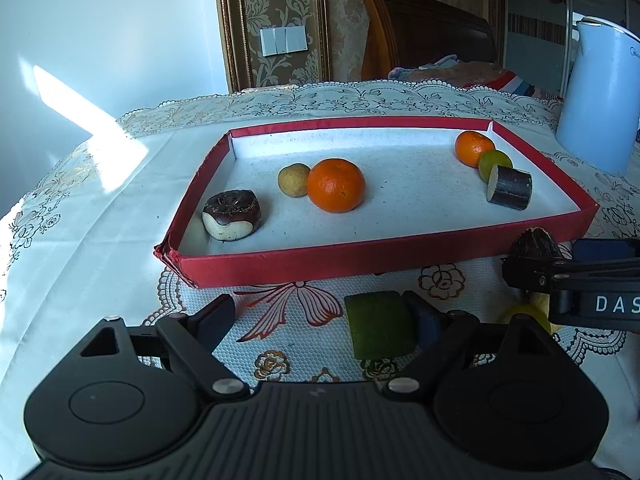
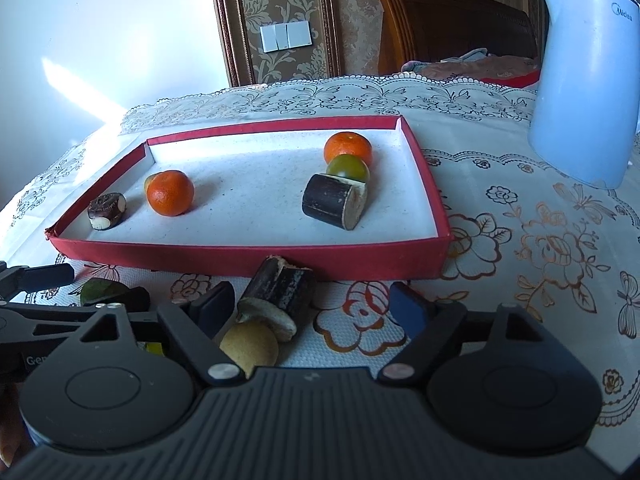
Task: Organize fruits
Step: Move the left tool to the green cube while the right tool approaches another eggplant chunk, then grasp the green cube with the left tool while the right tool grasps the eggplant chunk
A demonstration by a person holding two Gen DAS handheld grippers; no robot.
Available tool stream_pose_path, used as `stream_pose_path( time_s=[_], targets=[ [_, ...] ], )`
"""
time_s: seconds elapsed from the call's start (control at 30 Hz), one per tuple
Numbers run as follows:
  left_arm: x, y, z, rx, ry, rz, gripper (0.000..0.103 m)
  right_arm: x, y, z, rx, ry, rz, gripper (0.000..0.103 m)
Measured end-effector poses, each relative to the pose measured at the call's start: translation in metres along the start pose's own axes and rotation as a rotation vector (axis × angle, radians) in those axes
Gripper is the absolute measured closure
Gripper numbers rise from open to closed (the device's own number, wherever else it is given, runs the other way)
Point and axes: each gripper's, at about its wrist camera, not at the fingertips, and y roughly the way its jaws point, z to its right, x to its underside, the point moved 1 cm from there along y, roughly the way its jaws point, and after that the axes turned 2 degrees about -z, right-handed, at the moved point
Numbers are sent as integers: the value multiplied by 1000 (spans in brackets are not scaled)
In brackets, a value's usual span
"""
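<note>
A red tray (image 1: 320, 258) holds a water chestnut (image 1: 232, 214), a small tan fruit (image 1: 293, 180), a large orange (image 1: 336, 185), a small orange (image 1: 474, 147), a green fruit (image 1: 494, 163) and a dark cane piece (image 1: 510, 188). My left gripper (image 1: 320, 316) is open in front of the tray, a green slab (image 1: 378, 326) beside its right finger. My right gripper (image 2: 312, 304) is open around a second cane piece (image 2: 280, 294) and a tan fruit (image 2: 250, 346) on the cloth. The right gripper also shows in the left wrist view (image 1: 576, 276).
A pale blue kettle (image 2: 588, 80) stands at the right behind the tray (image 2: 248, 254). The table wears a lace floral cloth (image 2: 540, 240). A green leaf (image 2: 100, 290) lies by the left gripper. A bed and wall stand behind.
</note>
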Motion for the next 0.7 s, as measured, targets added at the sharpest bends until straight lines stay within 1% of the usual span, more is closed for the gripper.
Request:
stream_pose_path(
  time_s=[0.7],
  targets=[
    [0, 0, -1, 8, -6, -3, 13, 0, 0, -2, 14, -25, 6, 20]
  ],
)
